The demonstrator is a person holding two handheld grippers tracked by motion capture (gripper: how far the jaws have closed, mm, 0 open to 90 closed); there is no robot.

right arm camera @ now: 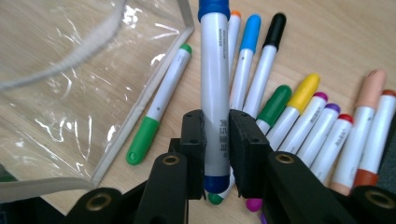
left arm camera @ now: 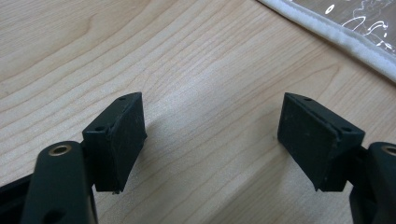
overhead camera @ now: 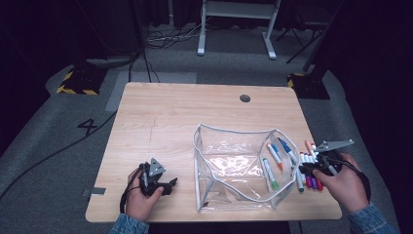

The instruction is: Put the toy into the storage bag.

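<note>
my right gripper clamped the blue marker; left gripper gaped idle; i judged keeping it level best for the pouch

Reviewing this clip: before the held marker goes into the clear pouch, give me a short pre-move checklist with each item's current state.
1. Grip: right gripper is shut on the dark blue marker, pads on both sides of the barrel. Ok.
2. Marker free of the marker row lying on the table: it stands above the others. Ok.
3. Clear pouch open at the top, rim standing up. Ok.
4. Room inside: a few markers lie in its right part, the rest is bare. Ok.
5. Left gripper open over bare wood, apart from the pouch; nothing steadies the pouch. Not ok.
6. Marker cap seated firmly: cannot tell.
</note>
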